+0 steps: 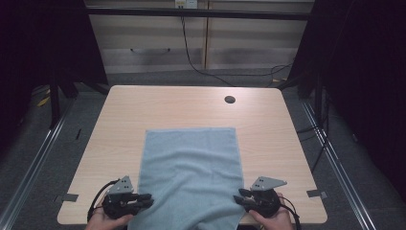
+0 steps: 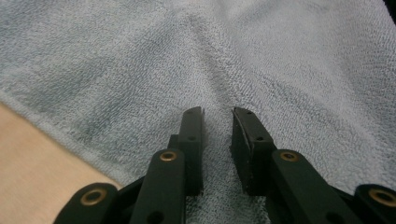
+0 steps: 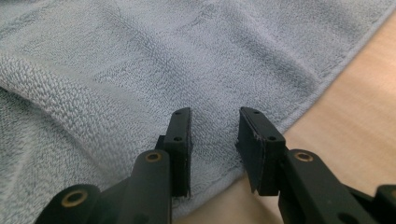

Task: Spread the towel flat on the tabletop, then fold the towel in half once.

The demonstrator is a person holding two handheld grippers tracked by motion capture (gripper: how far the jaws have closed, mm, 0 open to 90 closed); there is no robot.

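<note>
Item: pale blue towel, near corners flanked by two hand-held claws.

Nearest, the left claw [image 1: 143, 200] sits at the towel's [image 1: 191, 172] near-left corner and the right claw [image 1: 239, 197] at its near-right corner, each held in a hand at the surface's [image 1: 119, 124] front edge. In both gripper views the jaws stand apart over the terry cloth, with nothing pinched between them. The towel lies spread lengthwise on the surface, its near end draping over the front edge, a soft ridge running up its middle, and its far hem square and flat. Beyond: a round cable hole [image 1: 230, 99], then drawer cabinets [image 1: 153, 43]. Progress, as judged: corners approached but not gripped; grasping and any folding remain.
</note>
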